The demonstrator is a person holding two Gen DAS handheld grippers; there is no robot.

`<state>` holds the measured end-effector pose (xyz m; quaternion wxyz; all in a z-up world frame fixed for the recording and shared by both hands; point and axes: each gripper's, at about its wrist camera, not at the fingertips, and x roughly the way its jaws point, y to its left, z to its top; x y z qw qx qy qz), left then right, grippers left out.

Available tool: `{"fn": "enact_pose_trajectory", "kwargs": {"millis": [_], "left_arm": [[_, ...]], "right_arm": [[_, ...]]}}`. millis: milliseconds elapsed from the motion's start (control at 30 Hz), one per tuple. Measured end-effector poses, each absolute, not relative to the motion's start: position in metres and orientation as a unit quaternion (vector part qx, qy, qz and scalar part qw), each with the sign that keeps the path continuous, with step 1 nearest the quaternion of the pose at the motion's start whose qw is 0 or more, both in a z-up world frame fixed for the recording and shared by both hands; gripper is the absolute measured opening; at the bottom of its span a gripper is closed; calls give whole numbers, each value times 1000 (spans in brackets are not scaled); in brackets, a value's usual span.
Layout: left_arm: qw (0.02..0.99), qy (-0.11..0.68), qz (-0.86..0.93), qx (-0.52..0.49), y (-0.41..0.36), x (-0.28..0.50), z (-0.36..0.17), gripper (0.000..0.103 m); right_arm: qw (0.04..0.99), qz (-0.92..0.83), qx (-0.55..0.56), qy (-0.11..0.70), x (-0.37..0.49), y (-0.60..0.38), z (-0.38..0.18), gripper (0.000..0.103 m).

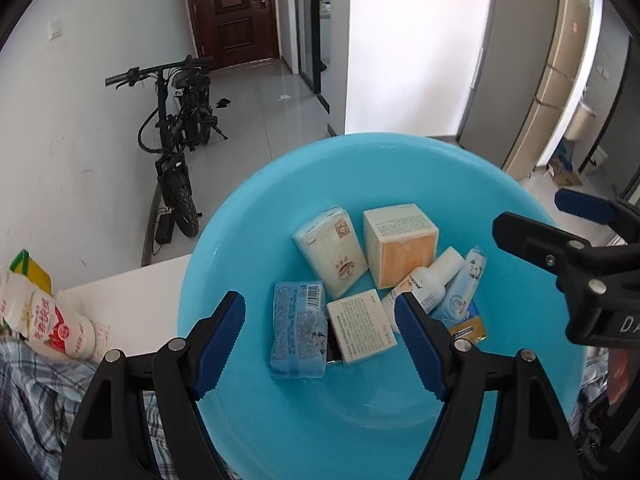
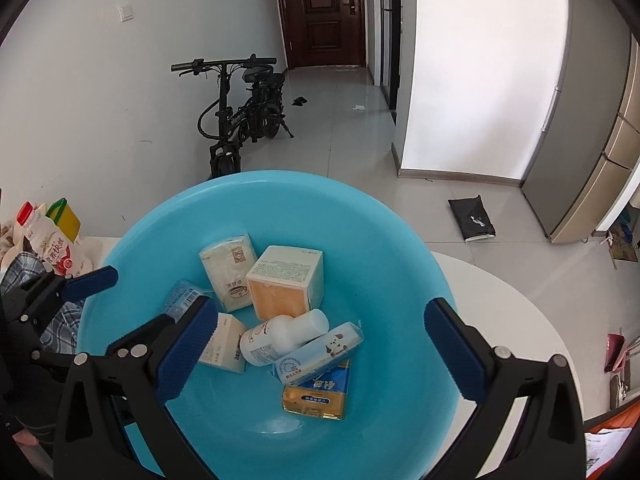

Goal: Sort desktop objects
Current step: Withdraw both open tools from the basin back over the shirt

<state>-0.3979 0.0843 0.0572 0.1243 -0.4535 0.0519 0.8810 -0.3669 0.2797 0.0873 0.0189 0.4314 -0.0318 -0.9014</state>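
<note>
A big blue plastic basin [image 1: 256, 216] [image 2: 384, 240] sits on the white table and holds several items: a white and orange cube box [image 1: 402, 244] [image 2: 286, 280], a cream tissue pack [image 1: 330, 256] [image 2: 230, 270], a pale blue wipes pack [image 1: 298, 328] [image 2: 182, 298], a flat white box [image 1: 360, 326] [image 2: 224, 346], a white bottle [image 1: 428, 282] [image 2: 280, 338], a blue and white tube [image 1: 464, 284] [image 2: 320, 354] and a gold pack [image 2: 318, 394]. My left gripper [image 1: 320, 344] is open and empty above the basin. My right gripper [image 2: 320, 354] is open and empty above it too; it also shows in the left wrist view [image 1: 532, 216].
A red and white milk bottle [image 1: 52, 322] [image 2: 50, 252] and a yellow-green carton [image 1: 34, 270] stand left of the basin beside checked cloth [image 1: 36, 384]. The white table [image 2: 516, 312] curves round at right. A black bike [image 2: 240, 108] leans on the far wall.
</note>
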Motion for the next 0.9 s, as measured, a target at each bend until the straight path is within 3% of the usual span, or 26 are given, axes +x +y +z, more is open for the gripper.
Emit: {"fn": "enact_pose_trajectory", "kwargs": {"millis": [133,300,433,600,900], "left_arm": [[146,15,876,-459,76,-385,68,79],[138,42,882,-449,75,-357,77,79],[190,-7,859,-475,70,-342,79,79],[169,29,873,-456,75,-318,89,79],[182,-6,867,-463,78,-279,93,79]], "right_arm": [[19,-905,423,-42,-357,281,98,103],[21,-910,410,-53,-336,285,110,103],[19,-914,402,-61,-320,286,119,103],[34,-914,399,-60,-300,279,130,103],[25,-917,396,-49,-253,285,142,103]]}}
